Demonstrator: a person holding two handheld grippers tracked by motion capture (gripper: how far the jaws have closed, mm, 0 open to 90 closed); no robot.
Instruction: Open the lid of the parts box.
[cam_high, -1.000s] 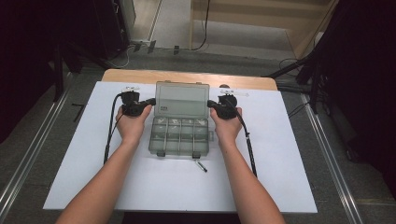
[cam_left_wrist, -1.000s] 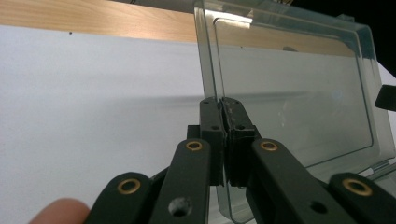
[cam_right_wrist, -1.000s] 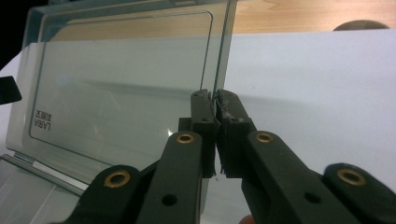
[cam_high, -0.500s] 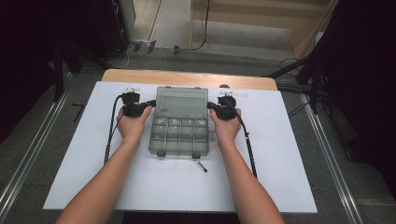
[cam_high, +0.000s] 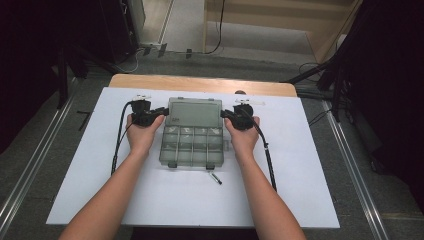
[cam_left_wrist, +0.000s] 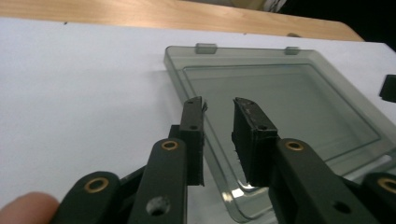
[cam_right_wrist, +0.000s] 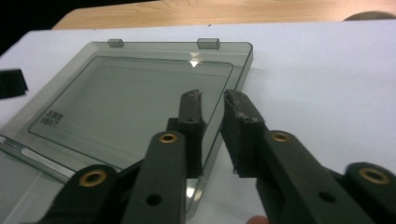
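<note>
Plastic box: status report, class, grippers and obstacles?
Both hand-held grippers, left and right, open astride lid edges. Plastic box open flat. Small pen nearby, not blocking.

A smoky grey see-through box (cam_high: 192, 132) lies on a white tabletop (cam_high: 310, 165).

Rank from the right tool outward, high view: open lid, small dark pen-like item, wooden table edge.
1. Open lid of the clear organizer box, right beside the right tool, on its inner side.
2. Wooden table edge, beyond the tool at the far side.
3. Small dark pen-like item, on the white sheet in front of the box.
</note>
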